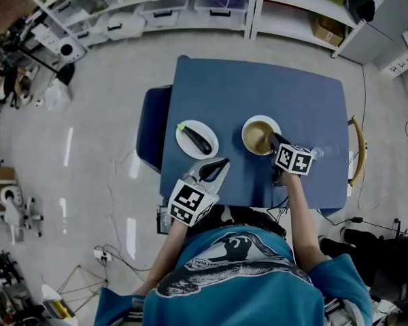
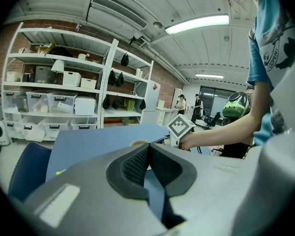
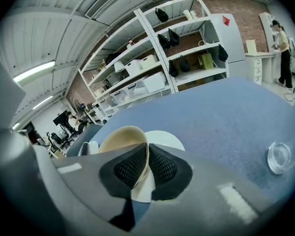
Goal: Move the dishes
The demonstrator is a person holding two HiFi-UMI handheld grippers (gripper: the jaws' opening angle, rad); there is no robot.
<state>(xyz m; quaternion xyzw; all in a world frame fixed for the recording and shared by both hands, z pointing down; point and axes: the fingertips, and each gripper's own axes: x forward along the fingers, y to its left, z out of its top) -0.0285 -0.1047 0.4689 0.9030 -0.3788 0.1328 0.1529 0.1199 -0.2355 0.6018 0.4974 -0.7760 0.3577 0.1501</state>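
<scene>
Blue worktop [image 1: 258, 87]: a white plate [image 1: 188, 147] with an aubergine [image 1: 198, 140] sits left, and a tan bowl [image 1: 258, 136] sits apart to its right. Right gripper [image 3: 146, 163] fingers [image 3: 130, 168] are clamped on the bowl's near rim. Left gripper [image 2: 148, 163] fingers are closed and empty, just short of the plate. The step looks like bowl pickup. Next: lift level, keeping the rim pinch firm.

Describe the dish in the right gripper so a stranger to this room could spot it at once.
Start at the blue table. Of the two dishes on its near half, take the right-hand one, whose rim the right gripper pinches. It is a deep tan bowl; its neighbour is a flat white plate carrying an eggplant.
</scene>
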